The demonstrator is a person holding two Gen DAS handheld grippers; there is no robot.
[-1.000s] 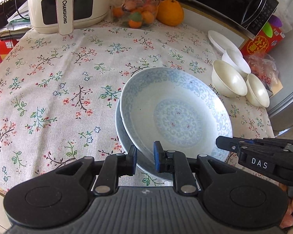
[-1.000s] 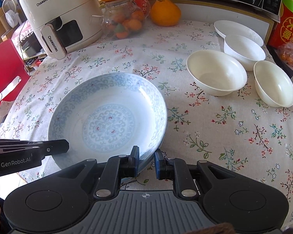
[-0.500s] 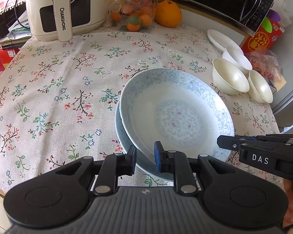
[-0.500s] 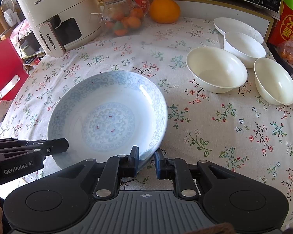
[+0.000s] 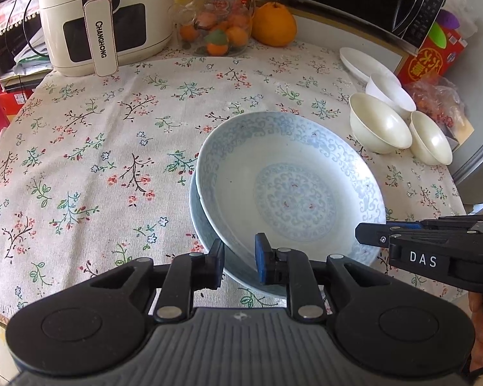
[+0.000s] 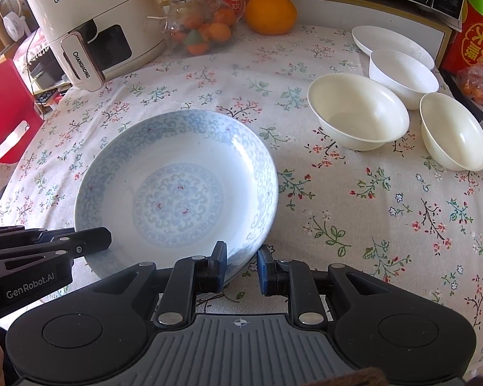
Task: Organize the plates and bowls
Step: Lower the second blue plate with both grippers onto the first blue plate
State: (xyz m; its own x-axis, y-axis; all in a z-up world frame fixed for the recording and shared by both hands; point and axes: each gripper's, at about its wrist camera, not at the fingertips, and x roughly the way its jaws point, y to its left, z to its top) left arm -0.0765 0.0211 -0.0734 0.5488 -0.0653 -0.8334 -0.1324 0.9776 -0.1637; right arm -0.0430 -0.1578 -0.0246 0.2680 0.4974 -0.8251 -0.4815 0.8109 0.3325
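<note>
One lower plate, mostly hidden

- We see a blue-patterned plate nested, slightly off-centre, on a second plate, near the table's front edge.
- We count three cream bowls, upright and empty, clustered close together near the right edge.
- A white plate lies flat behind them, towards the back right corner.
</note>
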